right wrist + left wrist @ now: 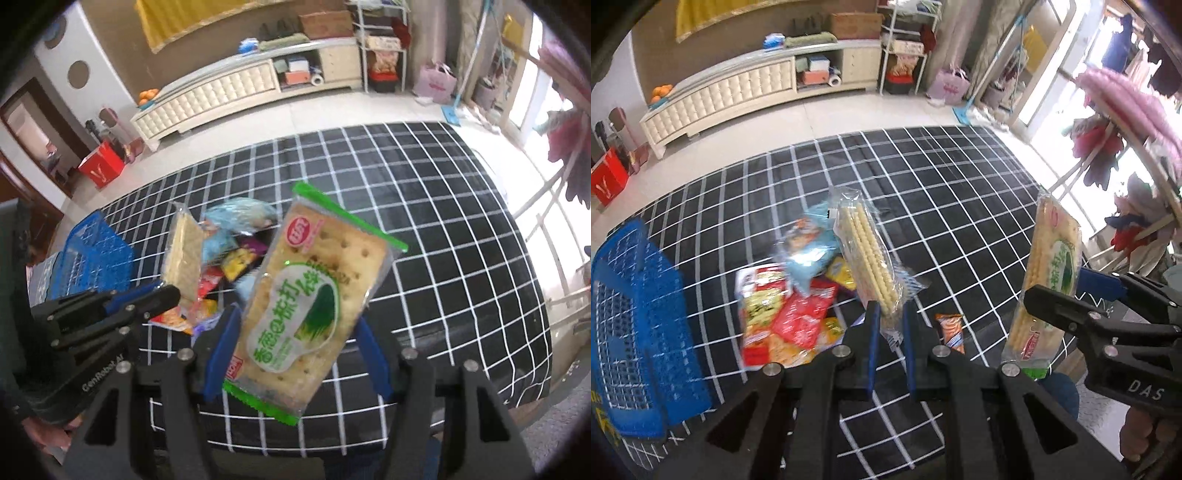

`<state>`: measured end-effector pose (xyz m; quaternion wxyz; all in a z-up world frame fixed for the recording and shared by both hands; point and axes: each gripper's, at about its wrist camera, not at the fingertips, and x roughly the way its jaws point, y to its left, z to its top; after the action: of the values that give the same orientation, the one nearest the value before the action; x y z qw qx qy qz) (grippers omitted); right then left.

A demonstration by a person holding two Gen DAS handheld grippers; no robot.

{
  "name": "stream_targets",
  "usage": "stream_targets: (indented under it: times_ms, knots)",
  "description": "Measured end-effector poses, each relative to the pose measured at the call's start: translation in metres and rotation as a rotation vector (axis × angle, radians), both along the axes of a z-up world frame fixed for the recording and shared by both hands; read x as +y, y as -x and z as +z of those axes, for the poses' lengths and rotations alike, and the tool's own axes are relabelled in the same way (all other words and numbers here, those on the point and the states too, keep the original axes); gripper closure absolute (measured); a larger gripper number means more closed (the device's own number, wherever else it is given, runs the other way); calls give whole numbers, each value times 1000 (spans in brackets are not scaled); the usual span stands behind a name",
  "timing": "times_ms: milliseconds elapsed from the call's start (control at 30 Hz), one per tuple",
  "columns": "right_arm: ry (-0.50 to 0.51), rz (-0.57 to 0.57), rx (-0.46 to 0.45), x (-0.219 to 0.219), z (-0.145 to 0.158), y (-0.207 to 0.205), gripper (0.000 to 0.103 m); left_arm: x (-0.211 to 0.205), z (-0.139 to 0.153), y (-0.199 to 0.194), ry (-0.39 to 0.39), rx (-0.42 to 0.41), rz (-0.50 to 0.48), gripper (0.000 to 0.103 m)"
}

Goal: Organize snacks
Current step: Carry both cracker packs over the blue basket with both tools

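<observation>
Blue pads on your left claw point(889, 334) are pinched nearly together on the sealed tail of a clear-wrapped cracker pack point(866, 258), and that thin flap is why the jaws sit so narrow: you have it by the wrapper, not the biscuits, so it hangs edge-on above the pile. Your right claw point(295, 354) is a different story. Its jaws stand wide because they straddle the flat width of the green-trimmed soda cracker packet point(314, 299), face up to the lens, pads pressing on both long sides. That broad grip keeps it from swinging, though the crackers inside could crack if you squeeze harder.

Both packs are up off the black checked surface point(960, 206), one in each claw, well apart from each other. Below your left claw the rest of the snack pile point(790, 295) lies heaped: red and yellow bags, a light blue bag, and a small orange packet point(951, 332) just beside the heap. The blue basket point(631, 321) waits at the left edge of the surface, close to the pile, and it looks like the natural home for all this.

My read: you're mid-carry with the two flat cracker packs, and they'd stack neatly as a base in the basket before the puffy bags go on top. Watch the left one; a grip on a wrapper seam can slip.
</observation>
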<state>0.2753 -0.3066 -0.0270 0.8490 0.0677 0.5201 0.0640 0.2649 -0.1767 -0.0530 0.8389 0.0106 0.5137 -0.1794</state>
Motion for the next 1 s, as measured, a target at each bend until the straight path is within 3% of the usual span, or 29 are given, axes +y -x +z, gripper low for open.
stream_targets:
  times_ms: [333, 533, 800, 1000]
  knots:
    - [0, 135, -58, 90, 22, 5, 37, 96, 32, 33, 17, -57, 86, 92]
    - [-13, 217, -49, 142, 17, -1, 37, 156, 43, 45, 1, -74, 148, 92]
    - [-18, 314, -42, 209, 15, -15, 38, 228, 40, 39, -18, -66, 226, 92]
    - [-7, 384, -23, 262, 4, -33, 39, 274, 22, 17, -40, -37, 263, 92]
